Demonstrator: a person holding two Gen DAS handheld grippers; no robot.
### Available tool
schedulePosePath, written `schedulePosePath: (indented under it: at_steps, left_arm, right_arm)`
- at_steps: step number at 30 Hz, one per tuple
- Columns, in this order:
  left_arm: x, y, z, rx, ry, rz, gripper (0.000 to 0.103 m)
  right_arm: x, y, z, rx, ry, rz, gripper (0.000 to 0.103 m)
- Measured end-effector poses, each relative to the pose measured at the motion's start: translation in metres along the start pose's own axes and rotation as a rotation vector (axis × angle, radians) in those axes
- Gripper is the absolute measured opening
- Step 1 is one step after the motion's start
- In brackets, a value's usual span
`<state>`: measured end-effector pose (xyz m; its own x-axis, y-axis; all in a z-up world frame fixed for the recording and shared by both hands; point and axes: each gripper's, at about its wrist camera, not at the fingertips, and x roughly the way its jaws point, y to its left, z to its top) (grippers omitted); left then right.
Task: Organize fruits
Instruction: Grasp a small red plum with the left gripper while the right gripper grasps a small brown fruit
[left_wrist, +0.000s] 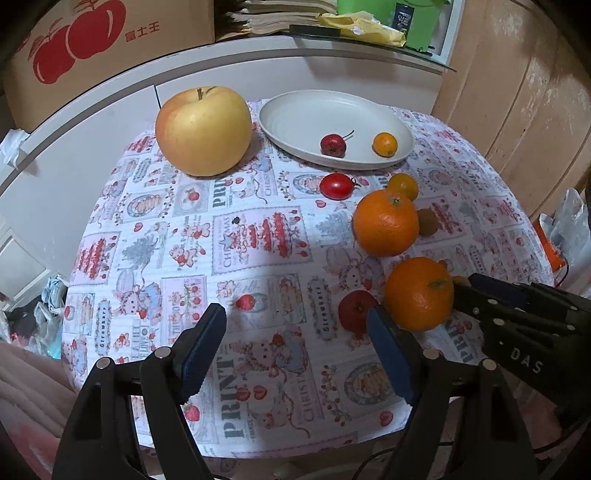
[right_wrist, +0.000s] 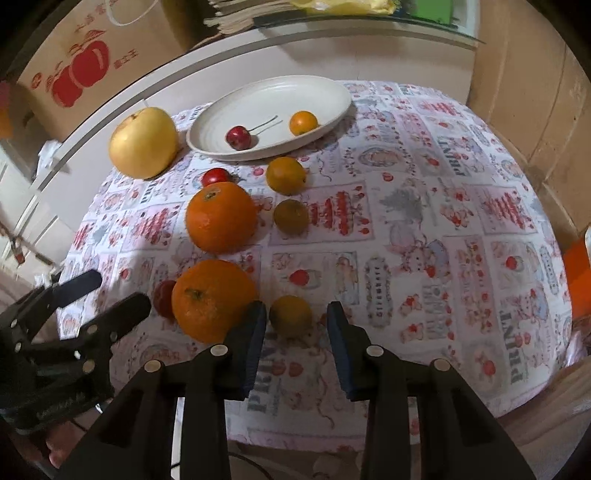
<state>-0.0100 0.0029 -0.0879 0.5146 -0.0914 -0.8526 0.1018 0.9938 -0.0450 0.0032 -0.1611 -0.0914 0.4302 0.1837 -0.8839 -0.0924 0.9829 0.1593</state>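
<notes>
In the right wrist view, my right gripper (right_wrist: 296, 317) stands narrowly open around a small yellow fruit (right_wrist: 290, 315); a strip of cloth shows between the fruit and the right pad. A large orange (right_wrist: 213, 299) lies just left of it, with a second orange (right_wrist: 221, 218) farther back. My left gripper (left_wrist: 297, 332) is open over bare cloth, with a small red fruit (left_wrist: 356, 310) just beyond its right fingertip. The white plate (left_wrist: 280, 107) holds a red stemmed fruit (left_wrist: 333, 145) and a small orange fruit (left_wrist: 385, 144). A big yellow apple (left_wrist: 203, 131) stands left of the plate.
A cherry tomato (left_wrist: 337, 186) and two more small yellow fruits (right_wrist: 285, 175) (right_wrist: 291, 216) lie between the plate and the oranges. The patterned cloth (left_wrist: 240, 240) covers a round table whose near edge is close below the grippers. An apple-print cardboard box (left_wrist: 92, 44) and white cabinet stand behind.
</notes>
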Motion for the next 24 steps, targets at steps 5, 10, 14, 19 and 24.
schedulePosePath:
  at_steps: [5, 10, 14, 19, 24]
  left_arm:
    - [0.004, 0.000, 0.001, -0.003, 0.007, 0.001, 0.078]
    - [0.009, -0.001, 0.001, 0.002, 0.019, -0.020, 0.081]
    - [0.016, -0.005, 0.000, 0.007, 0.043, -0.062, 0.080]
    - [0.016, -0.010, 0.005, 0.033, 0.019, -0.056, 0.078]
    - [0.025, -0.014, 0.007, 0.046, 0.037, -0.040, 0.071]
  right_arm:
    - [0.005, 0.004, 0.001, -0.021, 0.003, -0.001, 0.026]
    - [0.002, 0.001, 0.001, -0.017, -0.012, -0.006, 0.026]
    - [-0.004, -0.012, 0.003, 0.034, -0.041, -0.037, 0.026]
    - [-0.006, -0.022, 0.002, 0.062, -0.044, -0.048, 0.026]
    - [-0.007, -0.020, 0.001, 0.048, -0.044, -0.047, 0.026]
